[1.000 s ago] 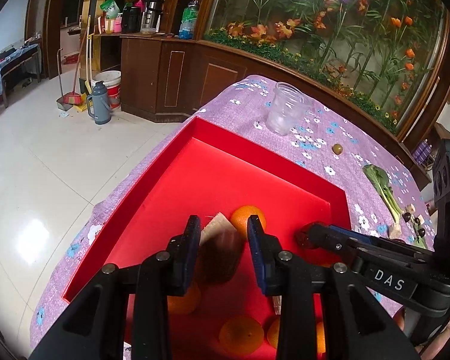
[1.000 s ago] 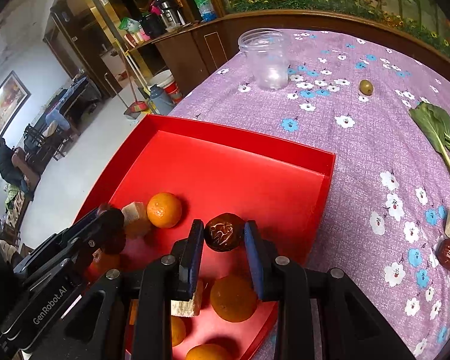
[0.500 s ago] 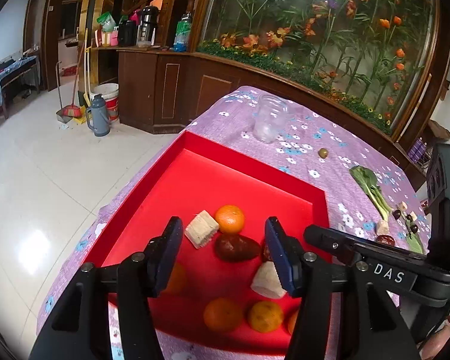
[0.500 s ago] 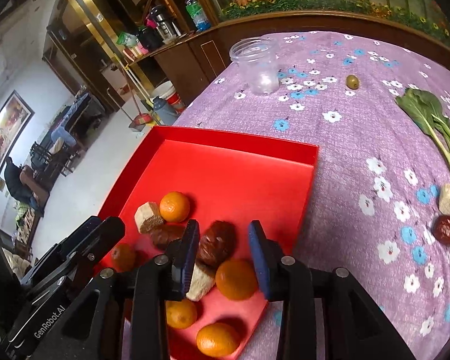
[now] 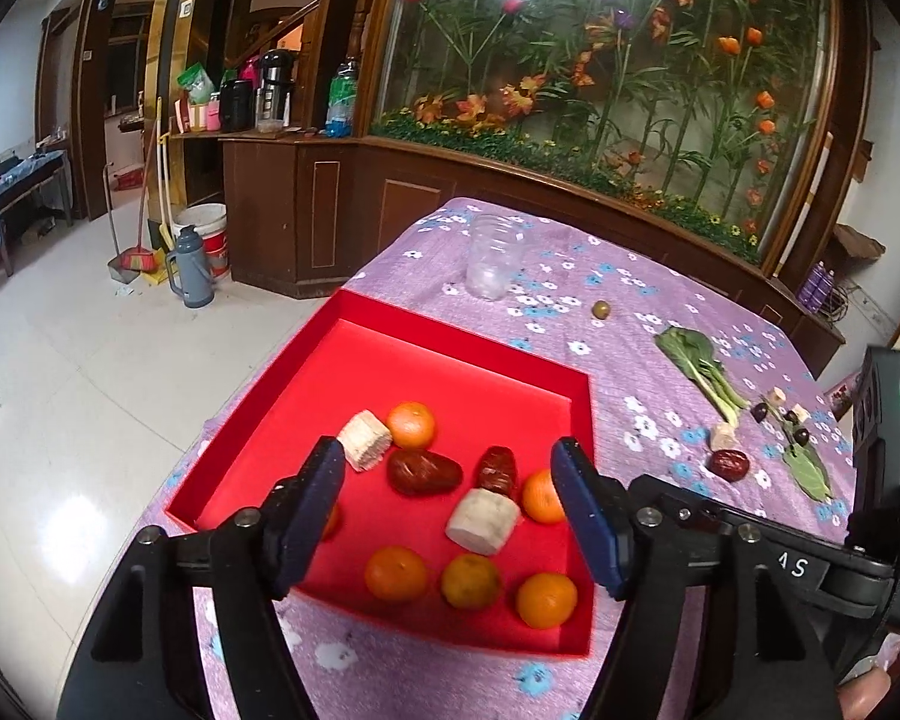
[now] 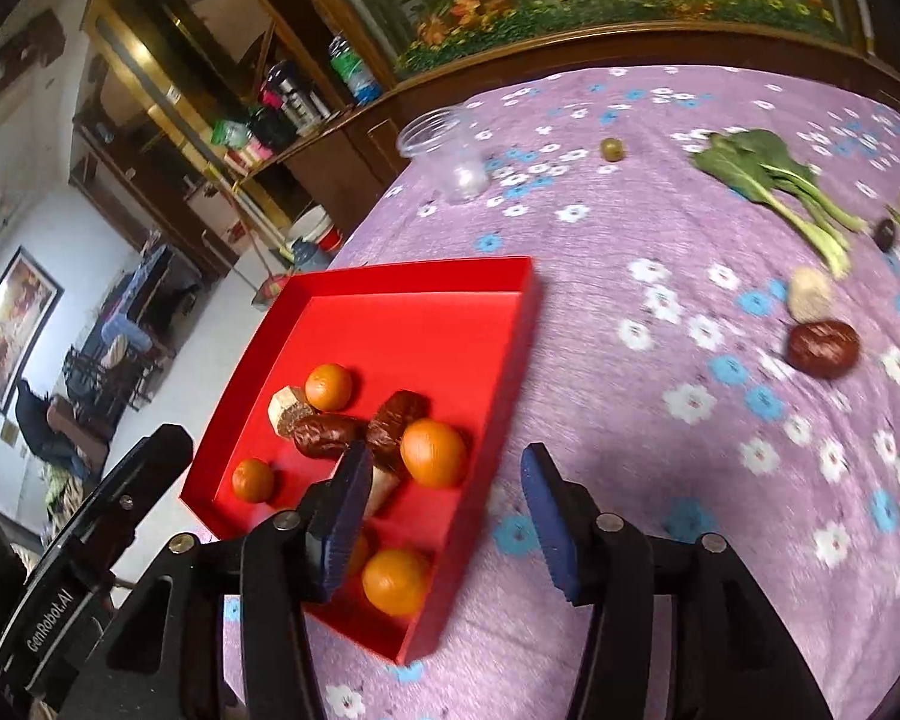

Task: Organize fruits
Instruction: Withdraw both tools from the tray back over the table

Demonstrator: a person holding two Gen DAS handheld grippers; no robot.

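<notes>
A red tray (image 5: 462,342) (image 6: 414,276) on the purple flowered tablecloth holds several oranges (image 5: 411,425), two dark red dates (image 5: 423,472) (image 6: 399,420) and pale cut chunks (image 5: 483,522). My left gripper (image 5: 447,510) is open and empty above the tray's near part. My right gripper (image 6: 444,510) is open and empty over the tray's right rim. Another red date (image 6: 822,347) (image 5: 728,463) lies loose on the cloth to the right, next to a pale chunk (image 6: 810,295).
A clear plastic jar (image 5: 491,264) (image 6: 444,150) stands beyond the tray. A small green olive-like fruit (image 5: 601,309) (image 6: 612,149), a leafy green (image 5: 699,366) (image 6: 768,174) and small dark bits (image 5: 780,417) lie on the cloth at right. The table's left edge drops to the floor.
Both grippers have opened, left their dates in the tray and drawn back and up. The right gripper has swung rightward toward the tray's rim.
</notes>
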